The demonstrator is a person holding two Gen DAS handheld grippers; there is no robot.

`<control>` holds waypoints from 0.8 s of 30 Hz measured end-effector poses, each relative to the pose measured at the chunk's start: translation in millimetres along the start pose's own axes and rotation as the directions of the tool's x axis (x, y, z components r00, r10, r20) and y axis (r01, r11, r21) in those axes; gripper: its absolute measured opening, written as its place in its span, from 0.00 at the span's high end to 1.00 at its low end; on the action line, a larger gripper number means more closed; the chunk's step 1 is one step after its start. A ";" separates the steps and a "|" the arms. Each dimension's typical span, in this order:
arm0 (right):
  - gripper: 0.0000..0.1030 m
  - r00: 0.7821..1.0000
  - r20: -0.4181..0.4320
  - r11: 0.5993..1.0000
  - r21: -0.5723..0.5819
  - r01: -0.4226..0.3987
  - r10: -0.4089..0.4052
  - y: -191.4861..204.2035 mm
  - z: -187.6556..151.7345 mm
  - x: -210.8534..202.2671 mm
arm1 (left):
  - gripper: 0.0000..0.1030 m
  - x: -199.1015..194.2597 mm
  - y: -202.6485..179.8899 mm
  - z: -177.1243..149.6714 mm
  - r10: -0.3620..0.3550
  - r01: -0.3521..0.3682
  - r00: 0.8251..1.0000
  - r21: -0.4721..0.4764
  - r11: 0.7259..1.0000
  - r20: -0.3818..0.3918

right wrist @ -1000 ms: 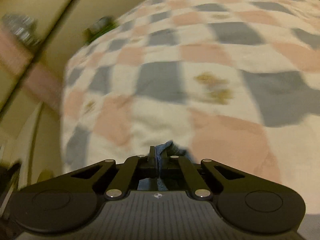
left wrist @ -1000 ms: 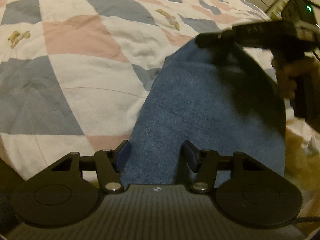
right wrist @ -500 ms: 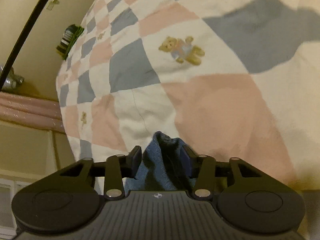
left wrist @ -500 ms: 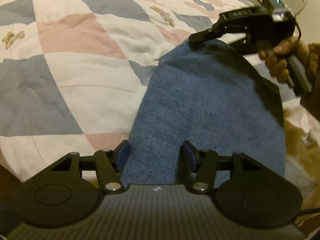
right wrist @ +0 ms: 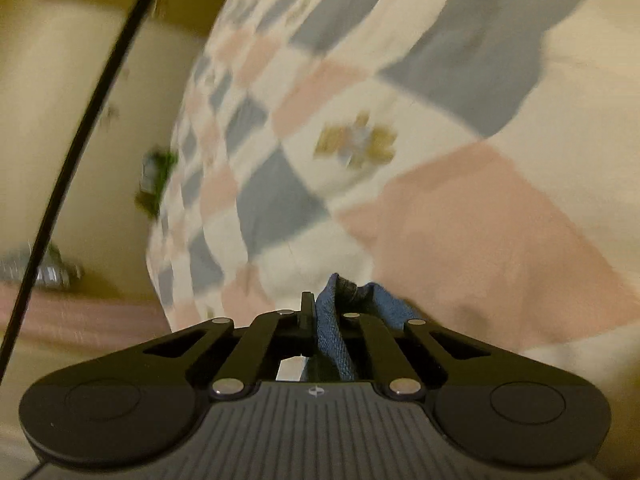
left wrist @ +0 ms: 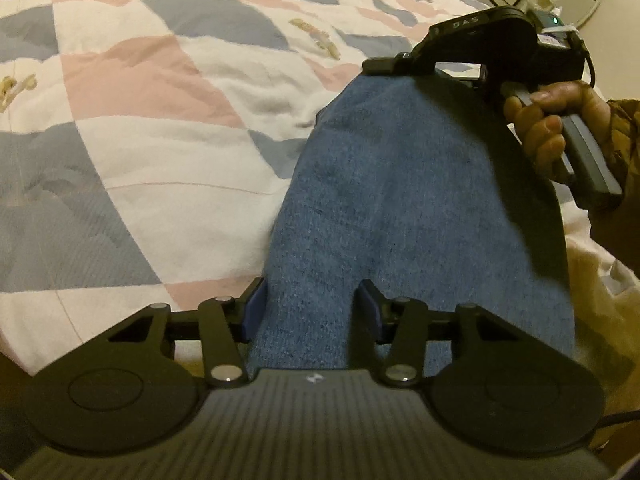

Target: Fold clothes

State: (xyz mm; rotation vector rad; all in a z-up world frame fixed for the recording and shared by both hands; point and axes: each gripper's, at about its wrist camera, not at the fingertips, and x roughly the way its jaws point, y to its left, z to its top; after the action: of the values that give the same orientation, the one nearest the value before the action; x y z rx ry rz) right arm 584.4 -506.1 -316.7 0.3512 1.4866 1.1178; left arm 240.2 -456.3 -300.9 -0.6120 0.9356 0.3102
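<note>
The left gripper (left wrist: 310, 312) is held wide open, with the blue knitted garment (left wrist: 400, 200) lying between its fingers, ungripped. The right gripper (right wrist: 316, 316) is closed on the far end of the same garment. The cloth is stretched lengthwise between both grippers above the pink, grey and white checked quilt (left wrist: 140, 120). The left gripper is judged nearer to the free near edge.
</note>
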 end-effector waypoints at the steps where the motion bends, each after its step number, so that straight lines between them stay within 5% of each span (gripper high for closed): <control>1: 0.99 1.000 0.011 0.999 0.015 0.028 -0.029 -8.7 -0.9 3.5 | 0.57 -0.1 -1.4 0.6 0.000 0.000 1.000 0.009 1.000 0.002; 6: 1.00 0.994 -0.010 0.991 0.068 0.111 -0.111 -37.7 8.6 23.7 | 0.57 3.0 -1.4 4.1 0.005 -0.005 1.000 0.036 0.999 -0.005; 11: 1.00 0.984 -0.045 0.984 -0.052 0.168 -0.171 -15.3 16.8 10.8 | 0.57 1.1 4.0 4.4 -0.004 0.004 1.000 0.010 1.000 -0.015; 13: 0.60 0.966 0.060 0.962 -0.094 0.256 -0.251 -4.2 12.5 -16.8 | 0.58 -2.2 2.6 6.6 -0.003 0.003 1.000 0.010 1.000 -0.021; 16: 0.60 0.926 0.228 0.937 -0.114 0.331 -0.299 8.0 0.6 -69.0 | 0.61 -4.6 2.5 11.0 -0.011 0.012 0.999 0.026 1.000 -0.037; 21: 0.73 0.969 0.199 0.961 -0.204 0.185 -0.144 17.4 -53.7 -112.8 | 0.67 -13.4 2.8 20.9 -0.058 0.063 0.997 0.095 0.994 -0.048; 24: 0.76 0.981 0.100 0.961 -0.204 0.185 -0.168 8.3 -84.9 -97.8 | 0.67 -6.3 0.7 25.2 -0.073 0.086 0.994 0.170 0.982 -0.085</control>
State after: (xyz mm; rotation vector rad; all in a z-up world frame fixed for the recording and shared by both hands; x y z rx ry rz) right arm 532.3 -612.5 -263.6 0.1118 1.2855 1.0929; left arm 252.7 -440.2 -284.8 -0.5024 0.9994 0.1320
